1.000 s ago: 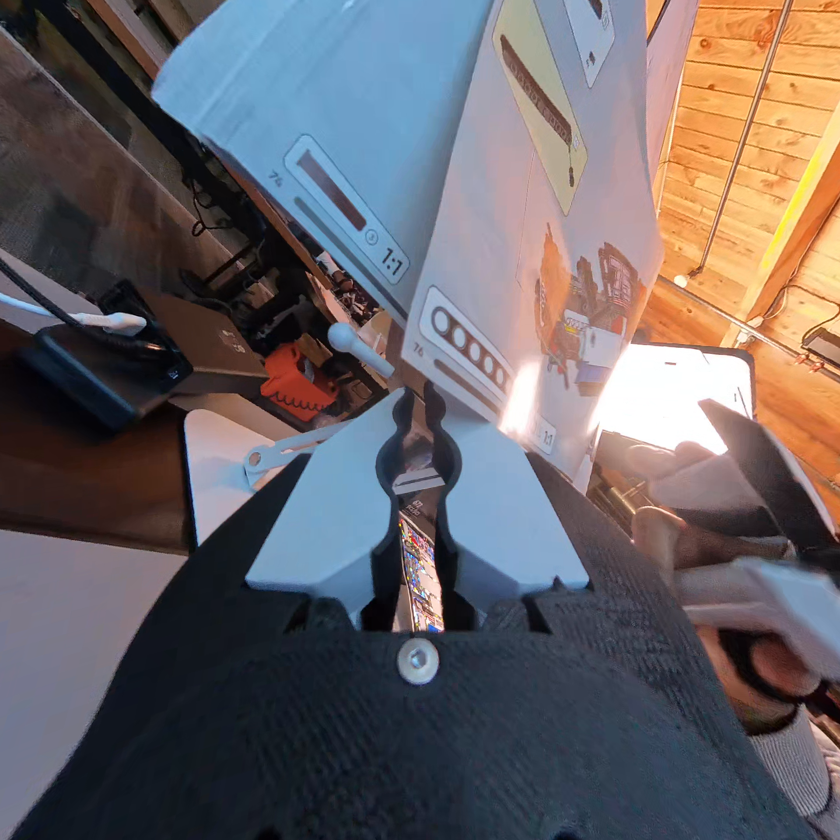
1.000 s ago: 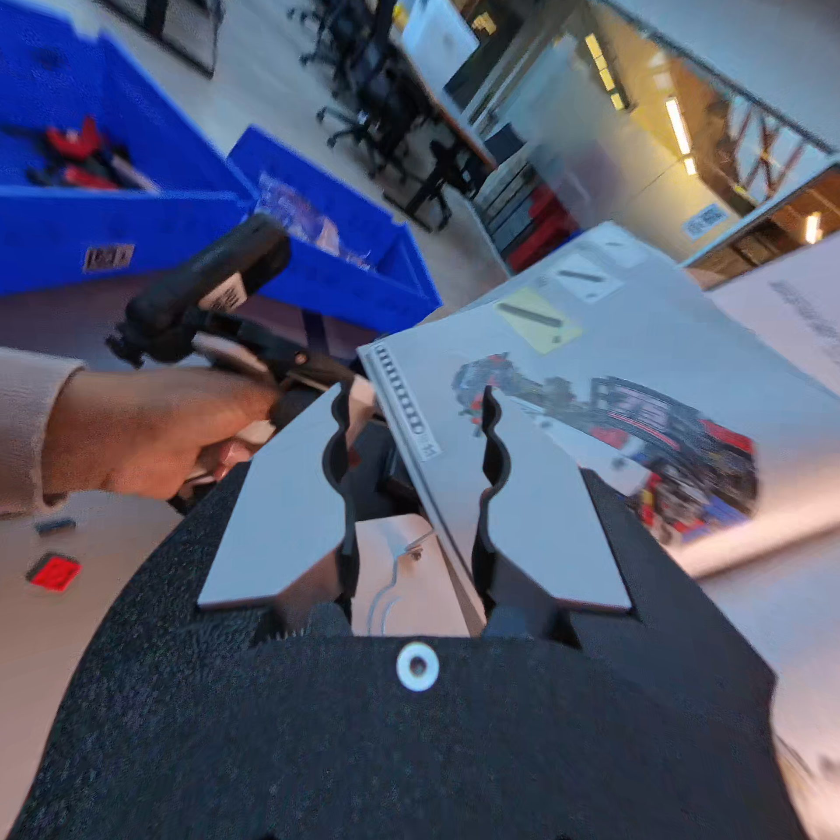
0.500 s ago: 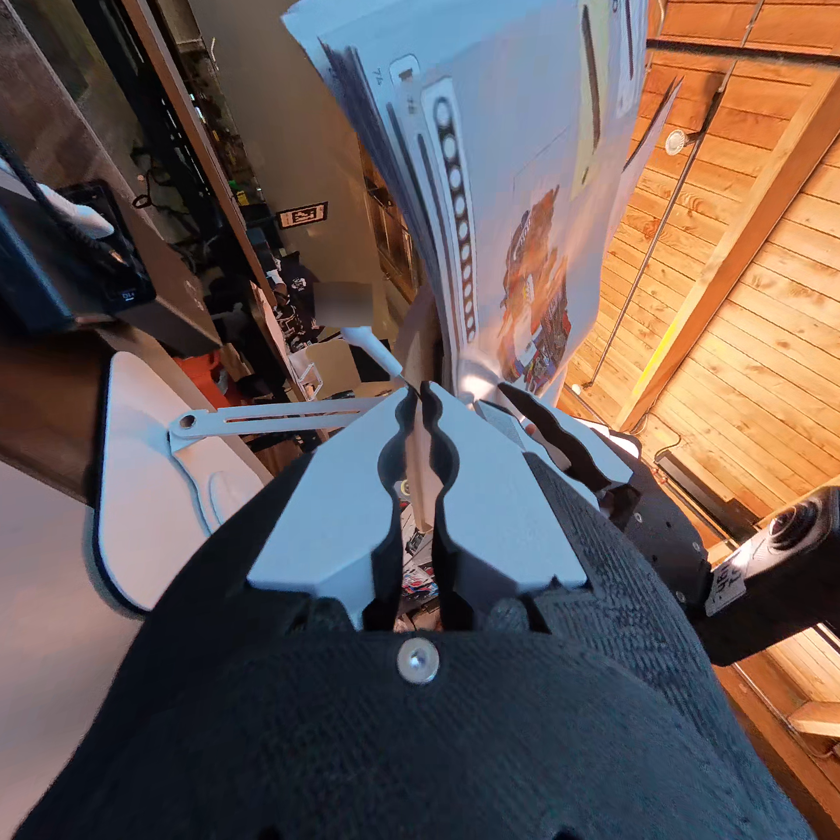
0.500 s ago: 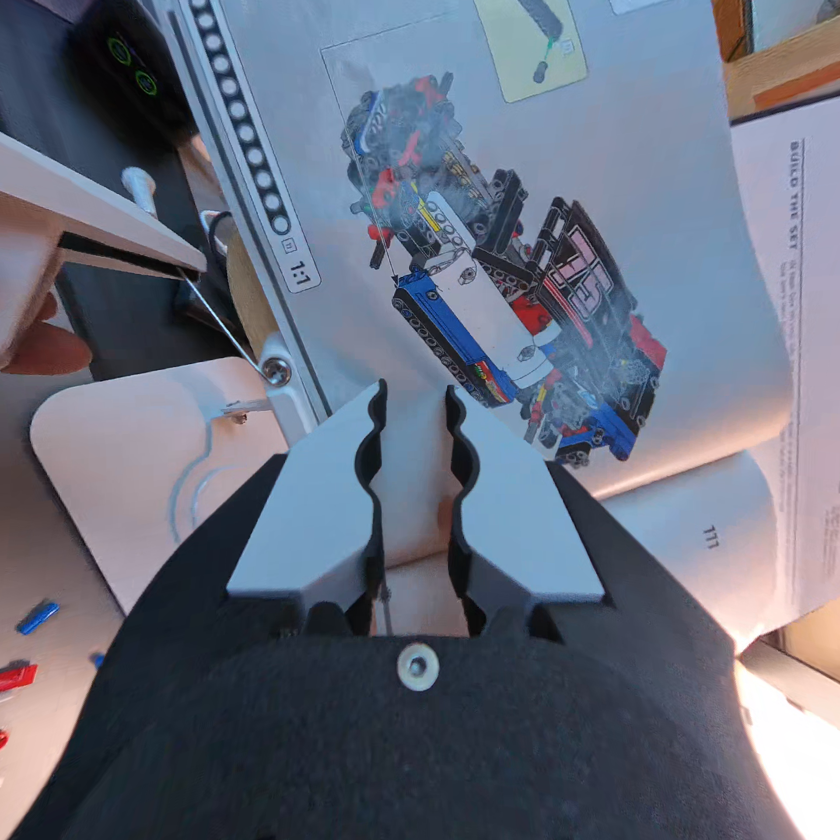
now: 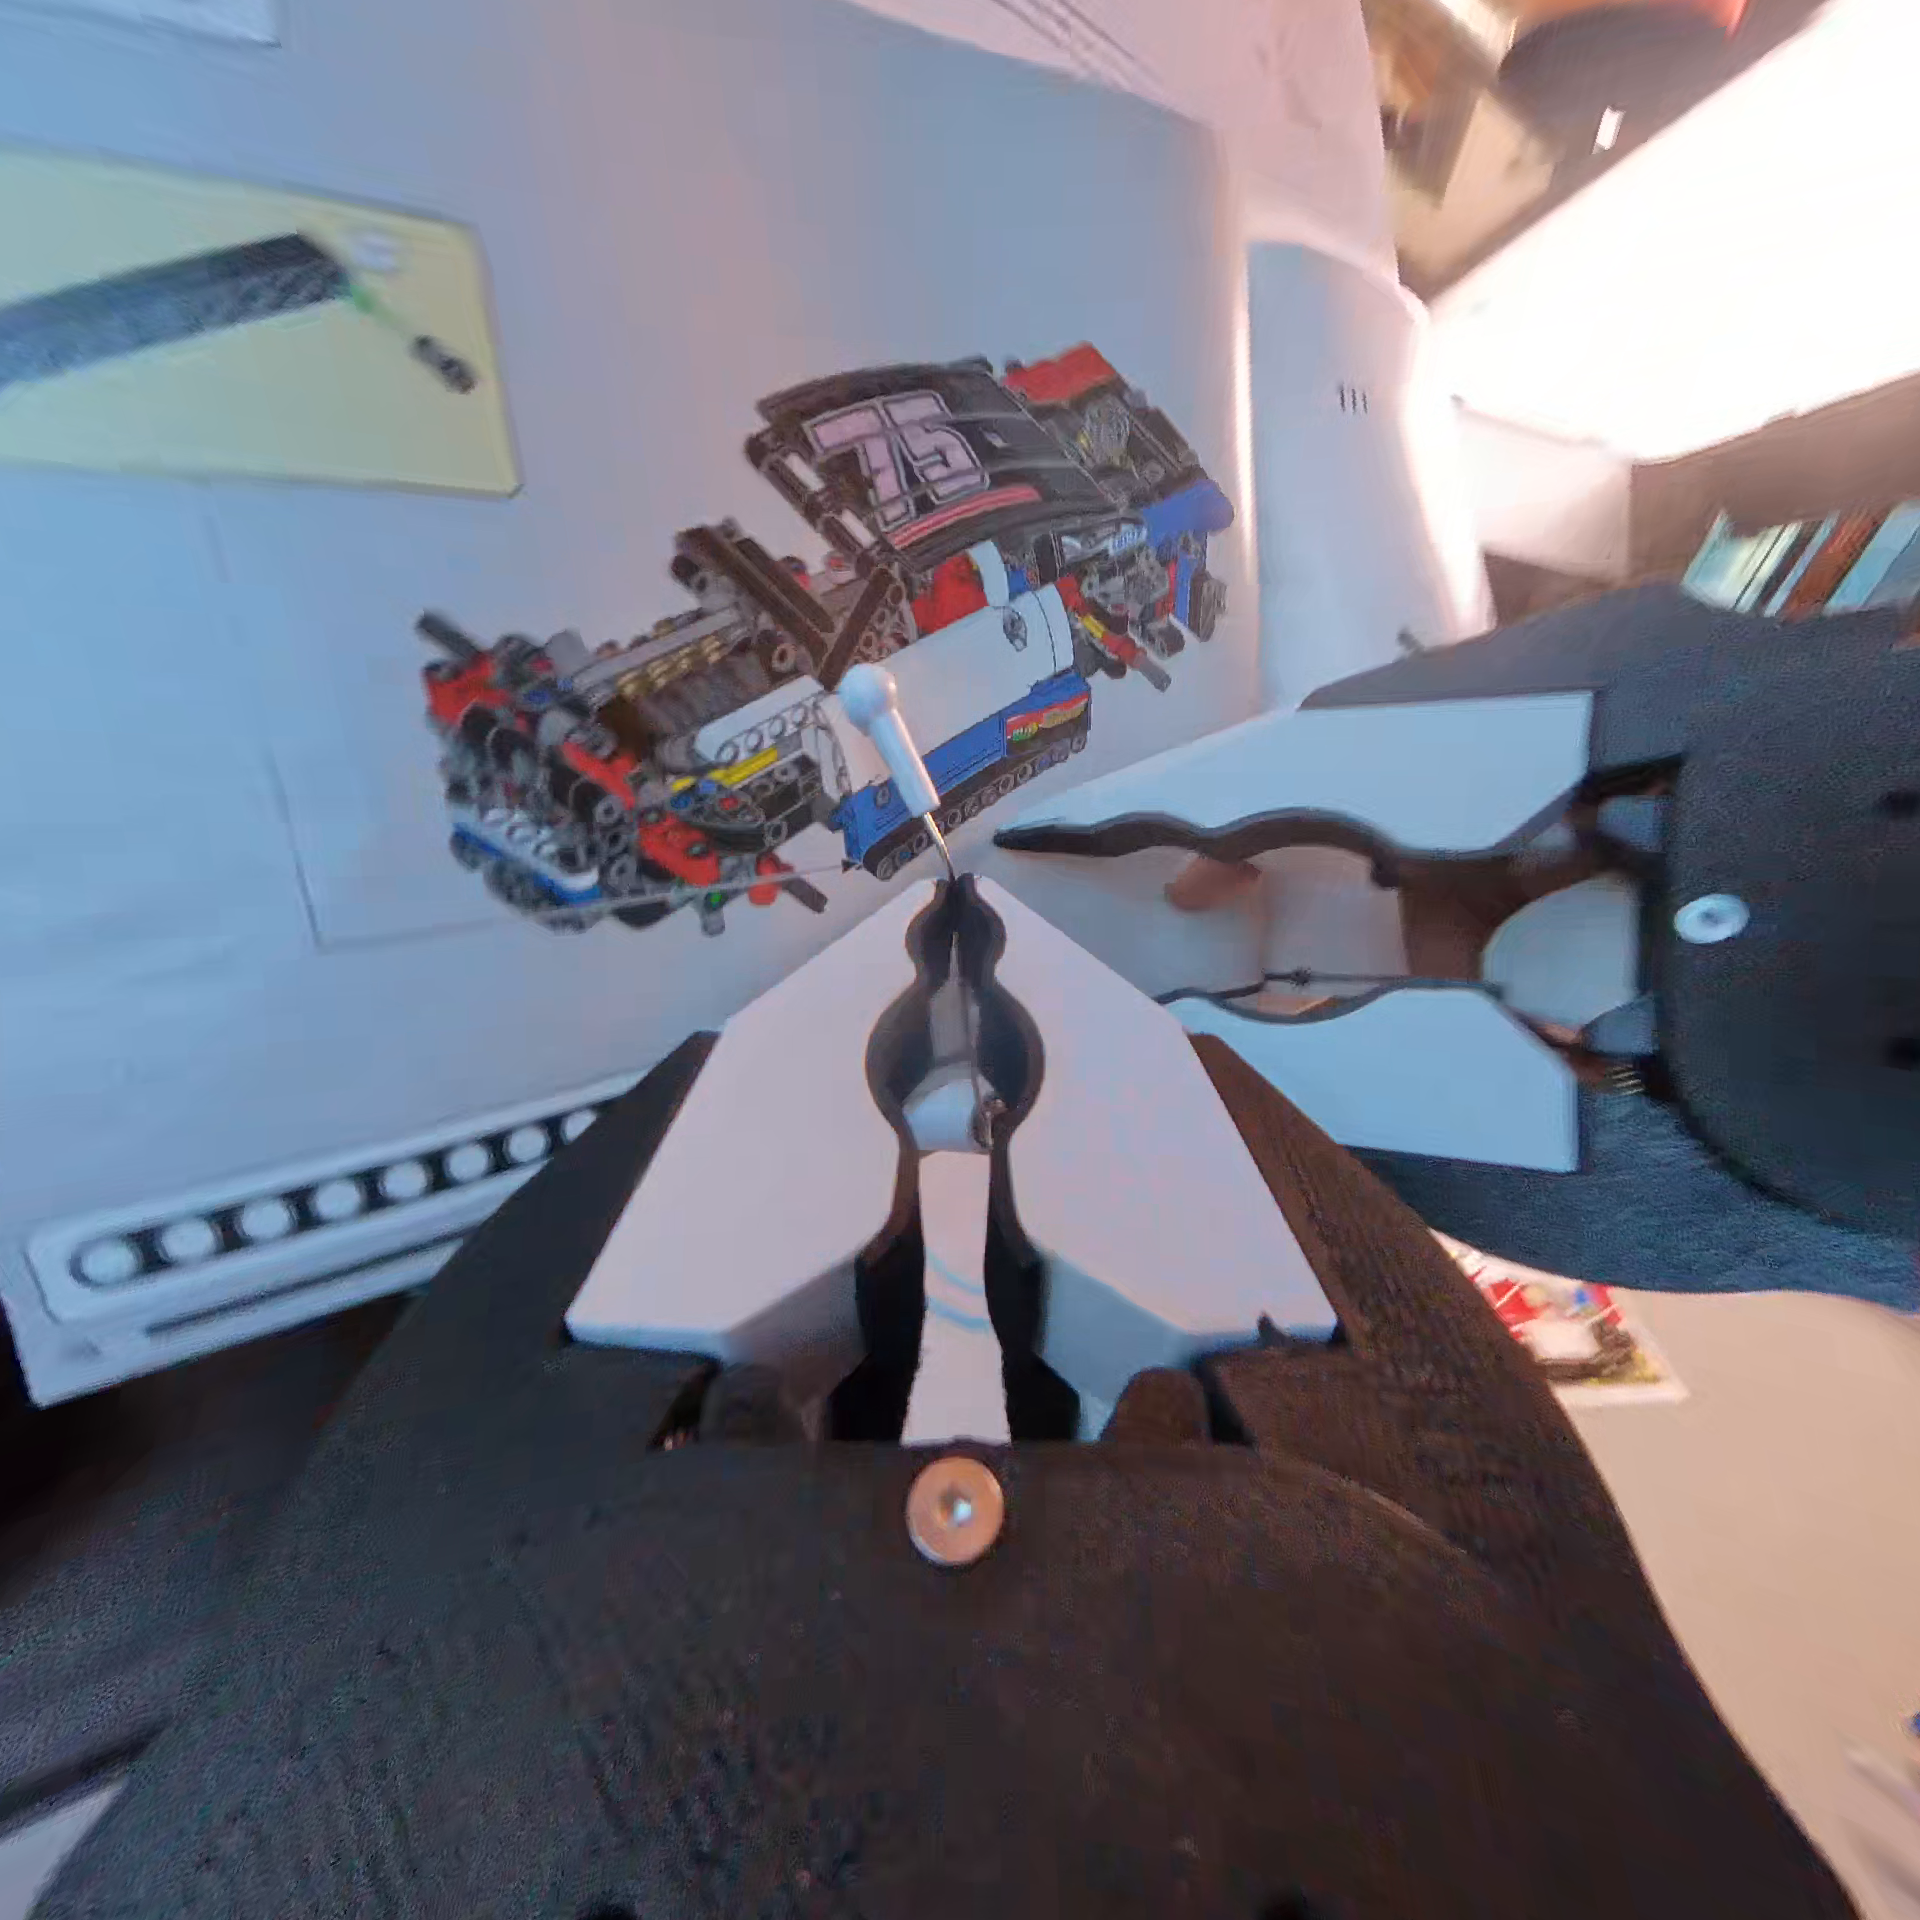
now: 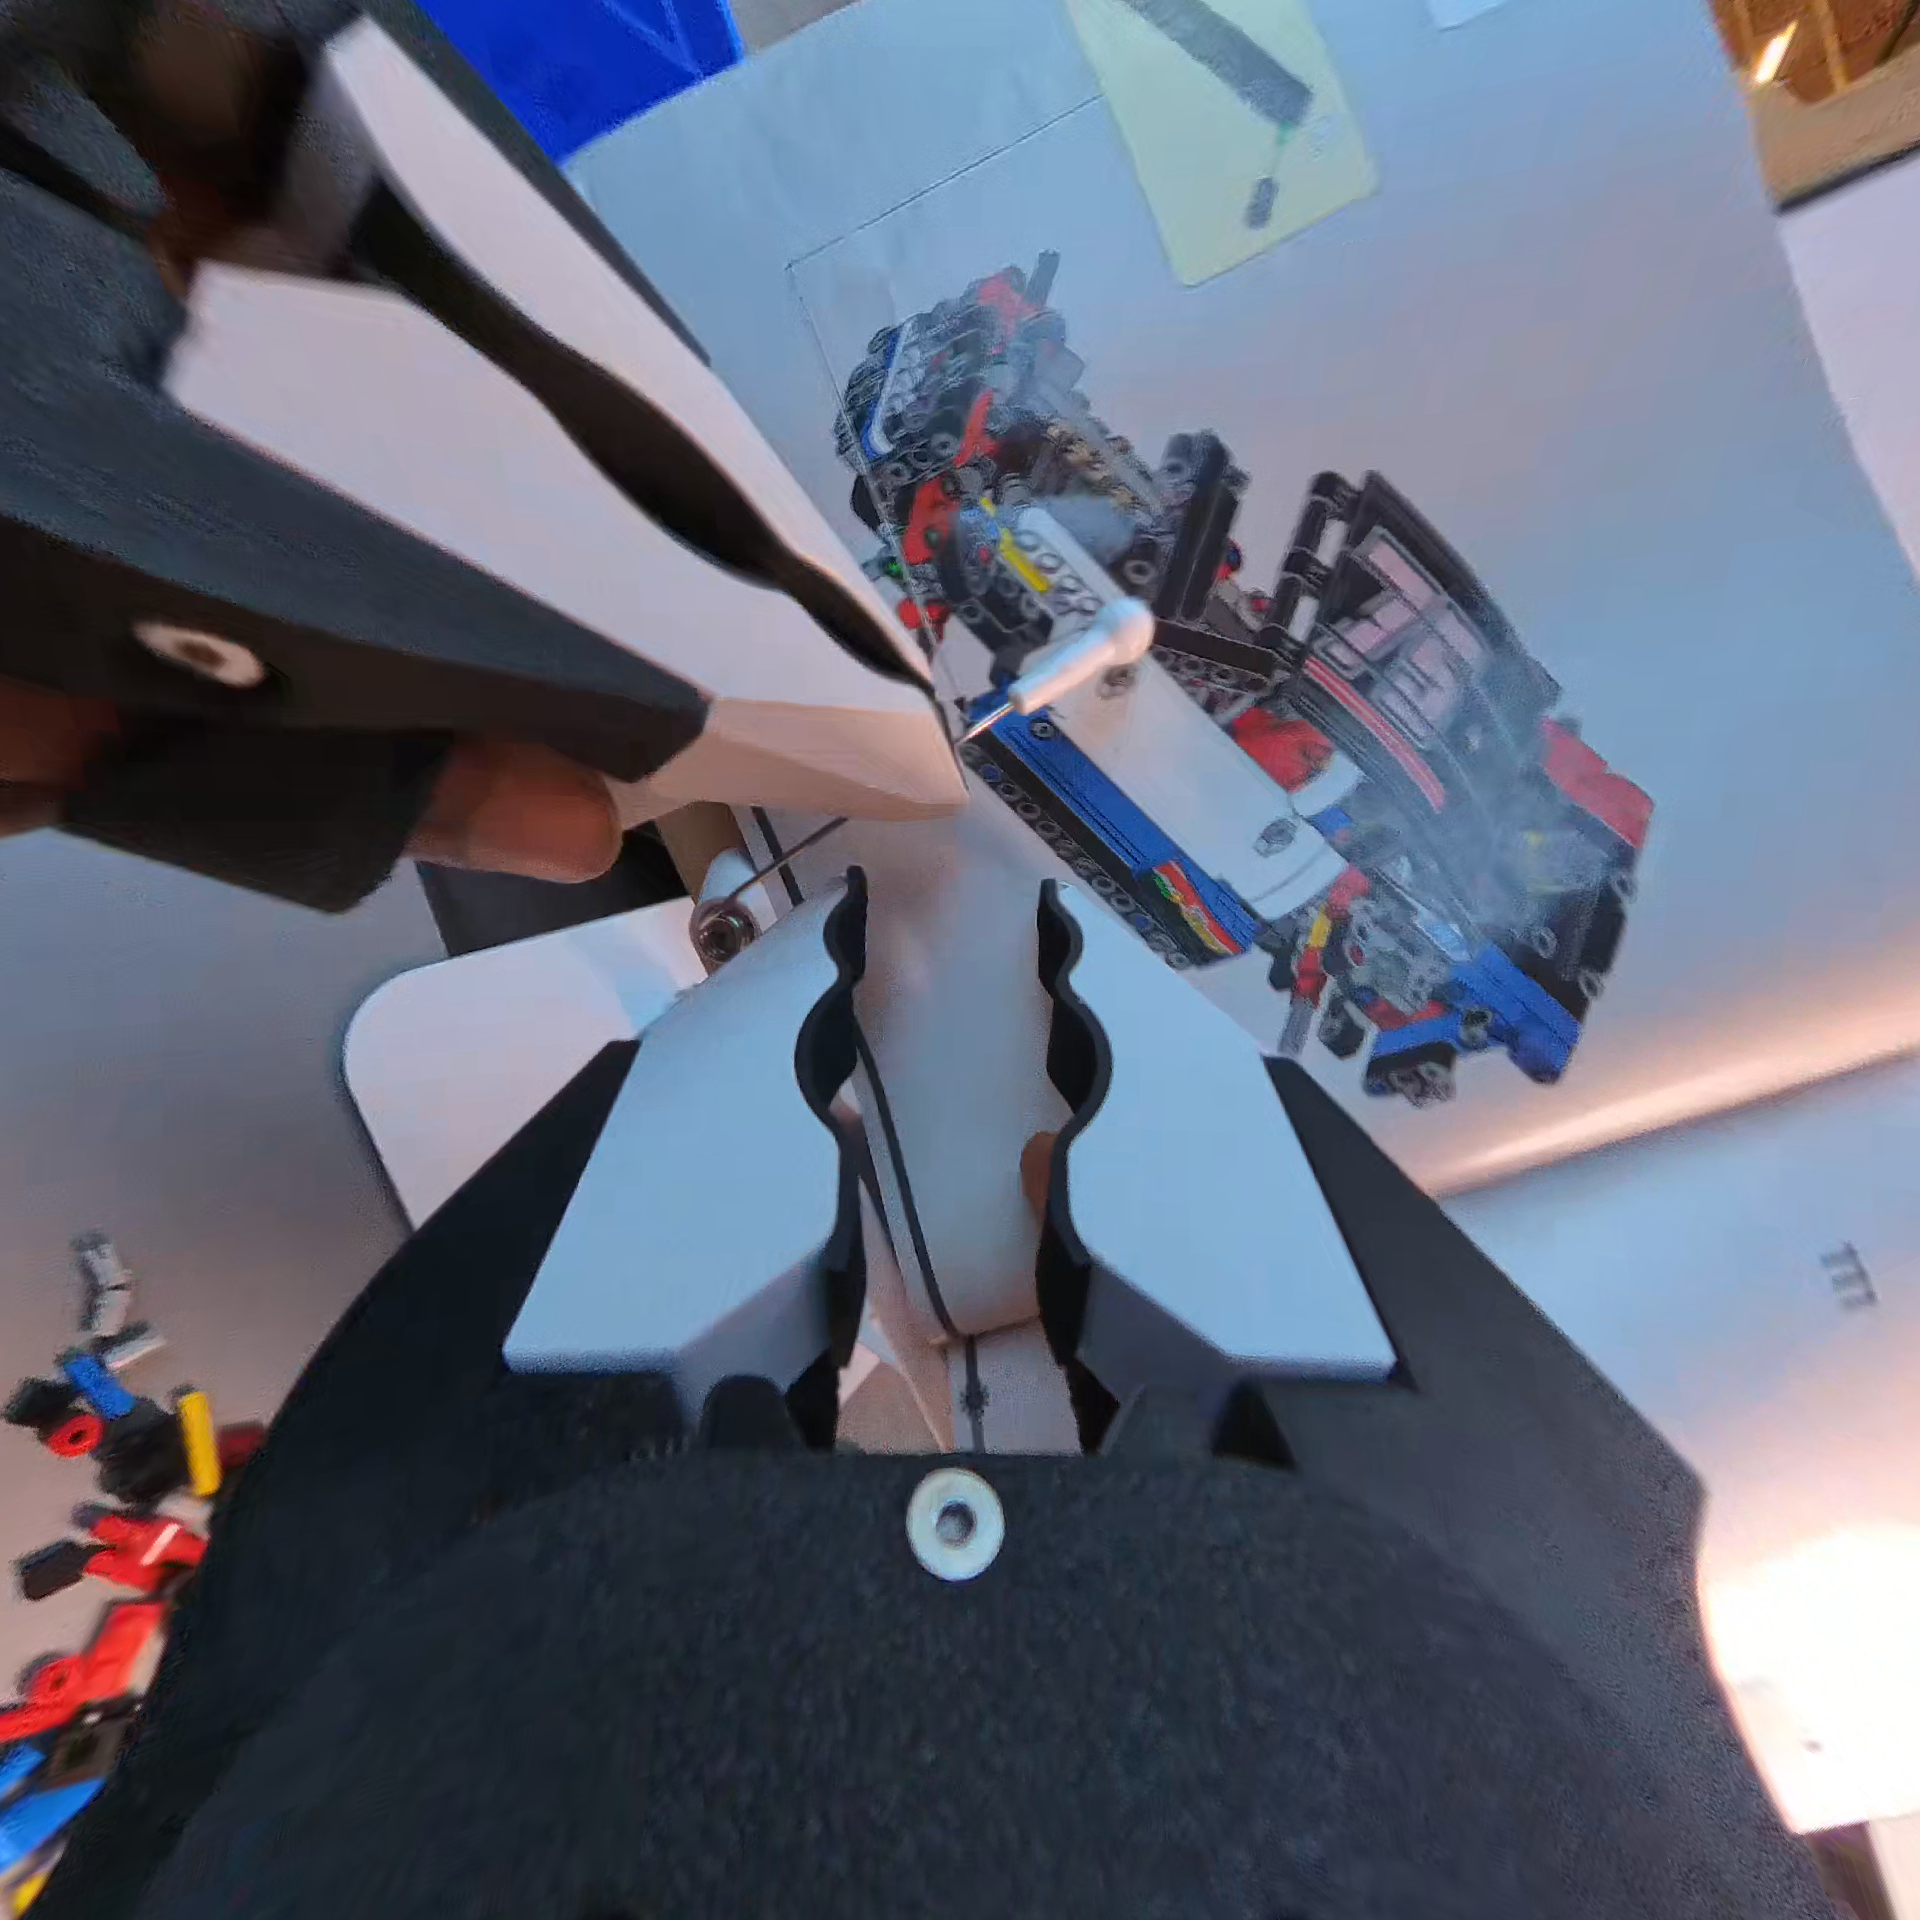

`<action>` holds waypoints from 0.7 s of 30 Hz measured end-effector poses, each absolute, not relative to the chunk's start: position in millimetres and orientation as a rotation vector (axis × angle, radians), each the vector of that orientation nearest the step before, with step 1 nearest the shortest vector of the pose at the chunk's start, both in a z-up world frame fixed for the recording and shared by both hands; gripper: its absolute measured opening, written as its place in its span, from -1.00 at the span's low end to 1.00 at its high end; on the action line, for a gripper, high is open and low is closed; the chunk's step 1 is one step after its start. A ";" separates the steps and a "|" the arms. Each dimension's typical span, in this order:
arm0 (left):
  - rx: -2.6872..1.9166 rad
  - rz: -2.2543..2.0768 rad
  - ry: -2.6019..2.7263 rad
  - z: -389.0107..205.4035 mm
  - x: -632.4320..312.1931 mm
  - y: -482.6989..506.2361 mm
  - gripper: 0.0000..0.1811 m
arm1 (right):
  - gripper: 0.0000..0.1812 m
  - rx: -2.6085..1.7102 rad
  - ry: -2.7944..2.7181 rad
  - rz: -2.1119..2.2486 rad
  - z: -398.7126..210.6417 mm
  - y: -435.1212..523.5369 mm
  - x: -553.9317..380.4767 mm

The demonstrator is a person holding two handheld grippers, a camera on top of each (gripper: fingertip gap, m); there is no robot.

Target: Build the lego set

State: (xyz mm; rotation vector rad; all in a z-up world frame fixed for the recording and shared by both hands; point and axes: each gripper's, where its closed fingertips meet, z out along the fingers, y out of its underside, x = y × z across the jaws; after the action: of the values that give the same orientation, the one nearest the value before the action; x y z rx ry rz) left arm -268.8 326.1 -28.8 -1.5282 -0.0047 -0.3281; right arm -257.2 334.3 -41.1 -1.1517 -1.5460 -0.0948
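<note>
In the left wrist view, the left gripper [image 5: 958,883] is pressed together on a thin wire page-holder arm with a white plastic tip [image 5: 883,740], against the open paper instruction booklet [image 5: 623,436]. In the right wrist view, the right gripper [image 6: 948,891] is spread at the booklet's lower edge; loose red, blue and black lego pieces [image 6: 94,1496] are seen lower left.

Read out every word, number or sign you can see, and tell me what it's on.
I won't quote writing; here is where it sits.
Booklet page: large number on the pictured car's black roof.
Page edge: small page number.
Yellow parts box: tiny marking, blurred.
Pictured car's blue sill: small sticker, too small to read.
</note>
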 end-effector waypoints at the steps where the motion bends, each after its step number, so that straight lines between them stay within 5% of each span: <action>1: -1.569 -0.255 0.064 -29.2 -265.9 330.1 -1.00 | -0.65 -1.169 -1.490 -0.011 -31.6 330.0 -249.4; 7: -1.662 0.036 0.375 -30.4 -241.5 336.2 -1.00 | -0.84 -1.310 -1.105 0.238 -1.0 350.2 -178.6; 21: -1.605 0.463 1.024 -54.2 -203.1 336.6 -1.00 | -0.67 -1.254 -1.247 0.312 -36.4 349.8 -188.8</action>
State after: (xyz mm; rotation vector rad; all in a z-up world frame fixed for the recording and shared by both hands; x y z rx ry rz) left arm -203.1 336.6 -54.2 -1.6045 1.0243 0.4629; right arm -188.8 349.8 -36.4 -1.2536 -1.2467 0.3118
